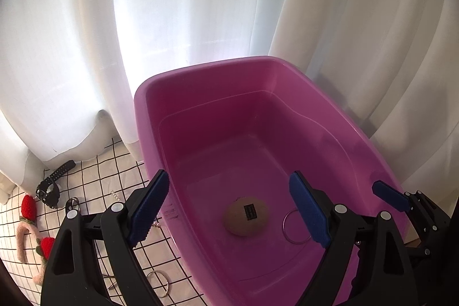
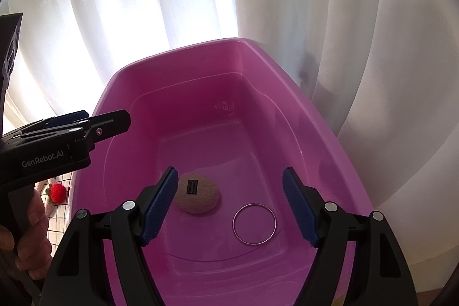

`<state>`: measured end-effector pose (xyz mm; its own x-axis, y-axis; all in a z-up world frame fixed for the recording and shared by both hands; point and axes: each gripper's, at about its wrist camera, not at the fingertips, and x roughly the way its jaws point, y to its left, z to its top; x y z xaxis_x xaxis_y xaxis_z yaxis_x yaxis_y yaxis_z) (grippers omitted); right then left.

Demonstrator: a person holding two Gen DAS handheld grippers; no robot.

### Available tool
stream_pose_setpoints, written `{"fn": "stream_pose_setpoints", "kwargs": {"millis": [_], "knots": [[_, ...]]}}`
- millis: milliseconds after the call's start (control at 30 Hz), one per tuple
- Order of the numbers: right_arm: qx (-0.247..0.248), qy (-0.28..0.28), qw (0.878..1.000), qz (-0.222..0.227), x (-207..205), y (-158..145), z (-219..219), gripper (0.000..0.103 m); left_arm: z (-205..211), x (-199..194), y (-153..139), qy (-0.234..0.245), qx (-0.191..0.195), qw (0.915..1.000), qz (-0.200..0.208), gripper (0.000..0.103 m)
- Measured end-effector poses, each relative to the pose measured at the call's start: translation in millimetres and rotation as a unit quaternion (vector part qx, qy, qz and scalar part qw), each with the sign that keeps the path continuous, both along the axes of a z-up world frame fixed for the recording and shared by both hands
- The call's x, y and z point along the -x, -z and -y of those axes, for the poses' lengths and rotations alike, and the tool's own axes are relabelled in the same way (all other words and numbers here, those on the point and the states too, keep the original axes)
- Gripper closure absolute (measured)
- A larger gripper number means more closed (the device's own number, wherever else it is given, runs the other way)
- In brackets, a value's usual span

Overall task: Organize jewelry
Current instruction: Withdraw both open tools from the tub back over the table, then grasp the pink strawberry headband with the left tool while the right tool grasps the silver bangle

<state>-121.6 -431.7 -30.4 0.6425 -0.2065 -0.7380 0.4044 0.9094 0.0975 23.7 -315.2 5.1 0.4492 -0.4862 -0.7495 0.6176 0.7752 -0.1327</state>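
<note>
Both grippers are hanging spread wide and holding nothing: the left gripper (image 1: 229,205) and the right gripper (image 2: 229,205), ribbed blue pads on black arms. Under them a glossy pink plastic tub (image 1: 200,70) is sitting on a white cloth with a black grid (image 1: 120,162). A round beige pad (image 1: 246,216) and a thin metal bangle (image 2: 254,224) are lying apart inside. A black watch (image 1: 51,185) and another bangle (image 1: 160,284) are lying outside. White curtains (image 1: 186,5) are hanging behind.
</note>
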Motion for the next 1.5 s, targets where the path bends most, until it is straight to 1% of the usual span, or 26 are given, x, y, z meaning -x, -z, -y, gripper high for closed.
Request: {"fn": "stream_pose_setpoints", "kwargs": {"millis": [300, 533, 667, 800, 1033, 1167, 1267, 1433, 1500], "knots": [[0.002, -0.023, 1.0, 0.018, -4.3, -13.3, -21.1, 0.031, -34.9, 1.2, -17.4, -0.027, 0.019, 0.9994, 0.011, 0.019], [0.009, -0.053, 0.998, 0.028, -17.4, -24.1, -54.4, 0.031, -77.5, -4.0, -28.4, -0.058, 0.029, 0.9978, 0.017, 0.019], [0.013, -0.074, 0.997, 0.035, -23.2, -31.7, -82.4, 0.031, -110.6, -11.3, -32.7, -0.085, 0.031, 0.9957, 0.023, 0.019], [0.011, -0.094, 0.995, 0.042, -31.8, -35.3, -109.0, 0.031, -153.6, -18.0, -37.7, -0.115, 0.034, 0.9924, 0.03, 0.019], [0.014, -0.135, 0.99, 0.044, -49.0, -39.2, -158.0, 0.031, -229.4, -27.4, -40.5, -0.165, 0.024, 0.985, 0.046, 0.019], [0.013, -0.155, 0.987, 0.037, -57.0, -36.1, -185.8, 0.031, -271.2, -30.0, -32.3, -0.187, 0.019, 0.9811, 0.045, 0.019], [0.013, -0.17, 0.985, 0.027, -63.4, -30.3, -205.8, 0.031, -303.0, -30.9, -21.3, -0.206, 0.016, 0.9778, 0.034, 0.019], [0.007, -0.194, 0.981, 0.005, -73.7, -15.0, -235.7, 0.031, -345.5, -31.9, 4.4, -0.235, 0.009, 0.9719, 0.011, 0.019], [0.004, -0.199, 0.98, -0.008, -78.8, -4.5, -244.0, 0.031, -357.9, -31.5, 16.8, -0.242, 0.005, 0.9701, -0.001, 0.019]]}}
